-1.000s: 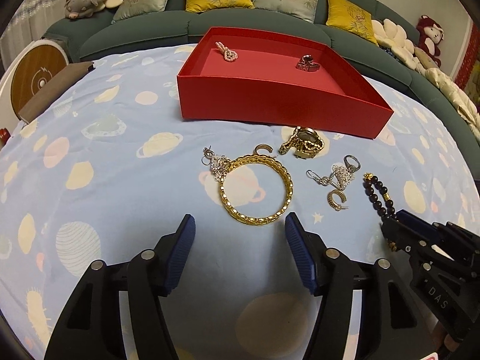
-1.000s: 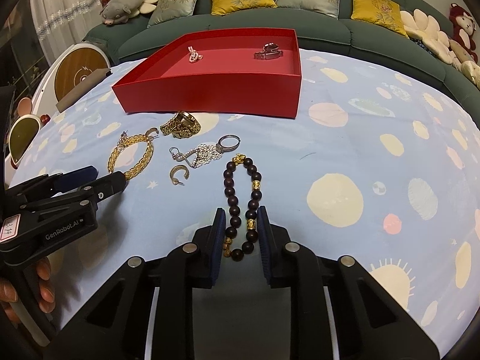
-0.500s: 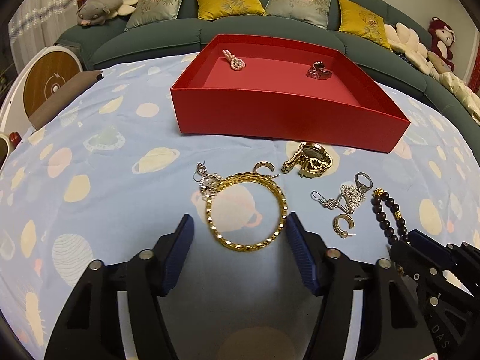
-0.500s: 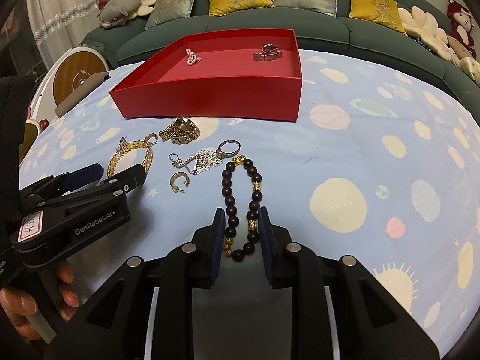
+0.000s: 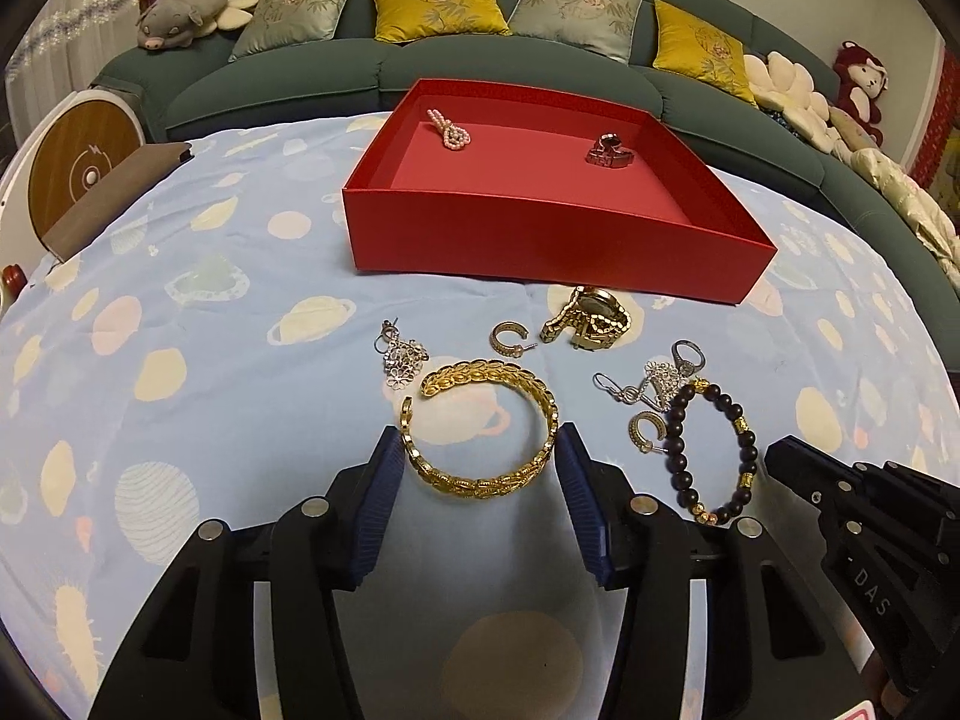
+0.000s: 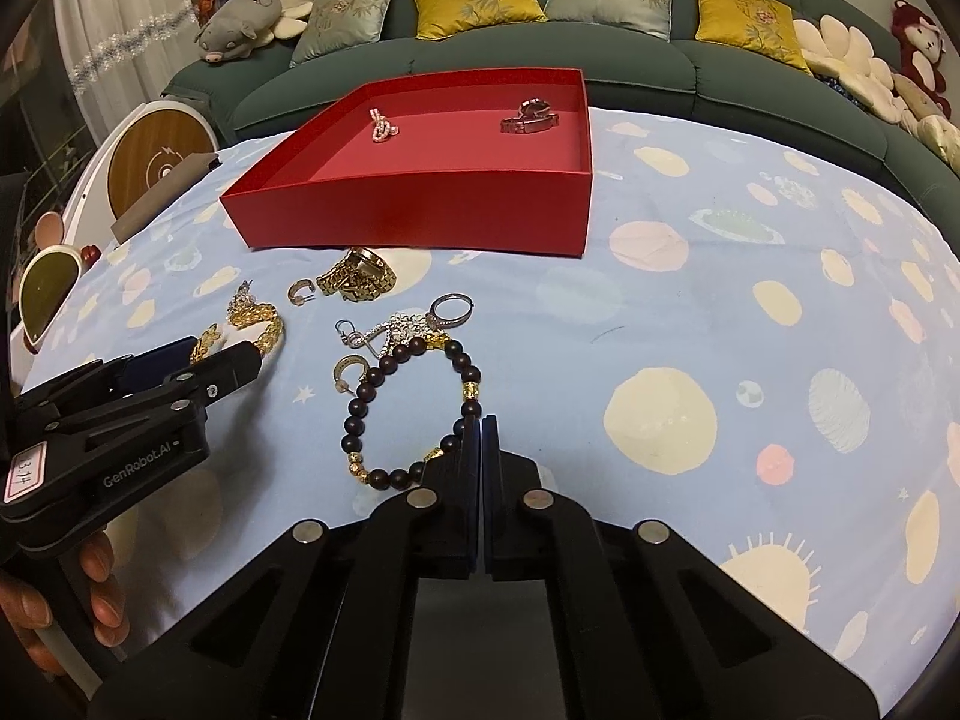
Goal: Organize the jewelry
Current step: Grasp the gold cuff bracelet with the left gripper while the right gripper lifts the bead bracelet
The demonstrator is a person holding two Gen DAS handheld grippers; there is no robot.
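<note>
The dark bead bracelet (image 6: 414,414) is lying on the planet-print cloth (image 6: 690,300), in front of the red box (image 6: 420,204), and the right gripper (image 6: 481,426) is sitting with its jaws pressed together, having just been closing on the bracelet's near-right edge — whether the strand is truly pinched between the pads or merely nudged aside, I cannot tell. Just beside it, the gold bangle (image 5: 480,426) is resting between the left gripper's (image 5: 480,468) blue pads (image 5: 384,480), which have just been narrowing around it and are standing at its sides, seemingly touching it without clamping.

Trouble is likeliest at the lift. If only a bead or two is caught, the bracelet may be slipping free, or dragging the silver earring (image 6: 384,333) and ring (image 6: 453,309) tangled at its far end. The bangle is open at one side — a squeeze across it could be flexing it or popping it out sideways. The box is already holding a pearl piece (image 6: 383,125) and a watch (image 6: 531,117).
</note>
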